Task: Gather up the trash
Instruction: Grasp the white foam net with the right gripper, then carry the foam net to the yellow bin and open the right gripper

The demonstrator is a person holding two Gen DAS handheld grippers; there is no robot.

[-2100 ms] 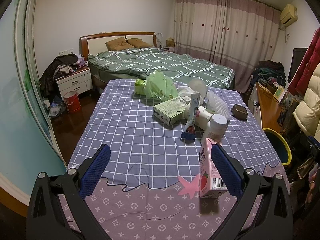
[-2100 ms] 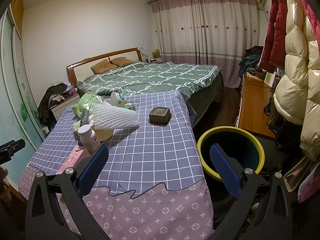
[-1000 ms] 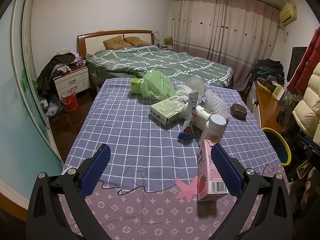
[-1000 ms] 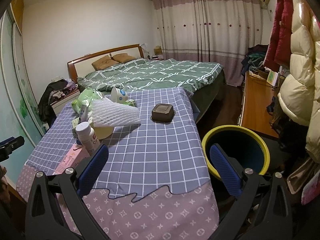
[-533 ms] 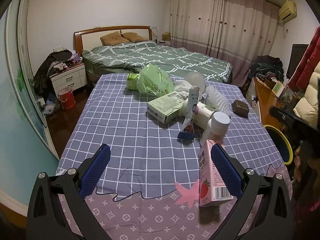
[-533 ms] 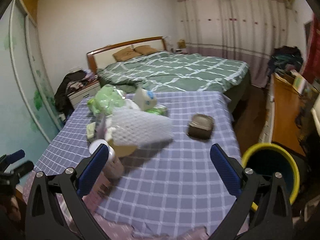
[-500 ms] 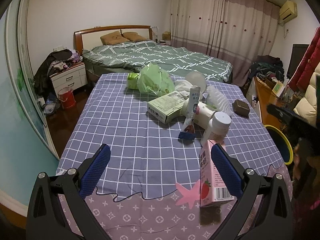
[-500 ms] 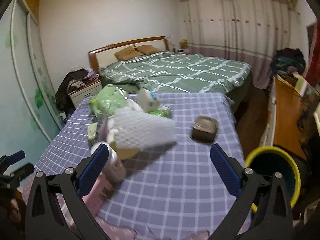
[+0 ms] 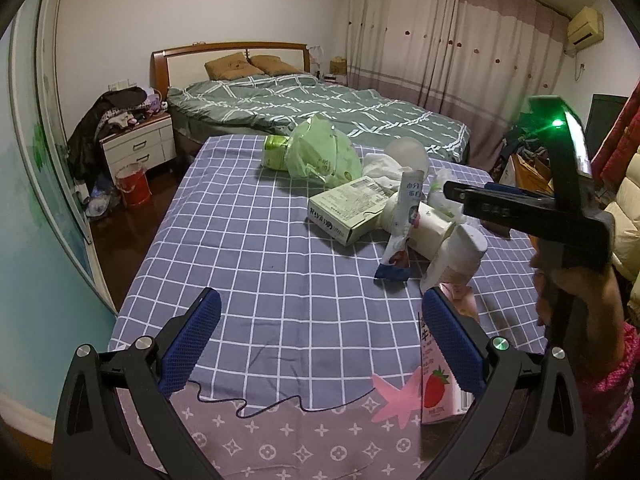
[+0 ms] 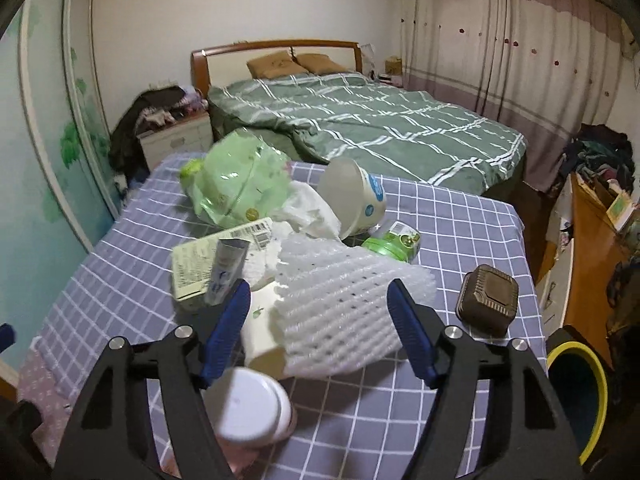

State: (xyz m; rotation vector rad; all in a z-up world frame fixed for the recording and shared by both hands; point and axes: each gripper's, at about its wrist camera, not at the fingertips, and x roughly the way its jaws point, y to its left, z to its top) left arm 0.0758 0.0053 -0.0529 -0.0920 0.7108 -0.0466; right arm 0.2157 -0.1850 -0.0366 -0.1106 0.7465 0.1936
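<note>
Advanced over the foam net, right gripper gapes wide; yellow-rimmed bin looks empty.

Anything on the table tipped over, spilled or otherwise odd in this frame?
Nothing has spilled. The trash sits in a loose heap: the paper bowl lies tipped on its side, and the squeezed tube leans upright against the pile. The pink milk carton stands apart near the table edge.

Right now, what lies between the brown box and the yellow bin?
Nothing lies there: in the right wrist view, only bare checked cloth runs from the brown box to the table's edge, and the yellow bin stands on the floor beyond it.
</note>
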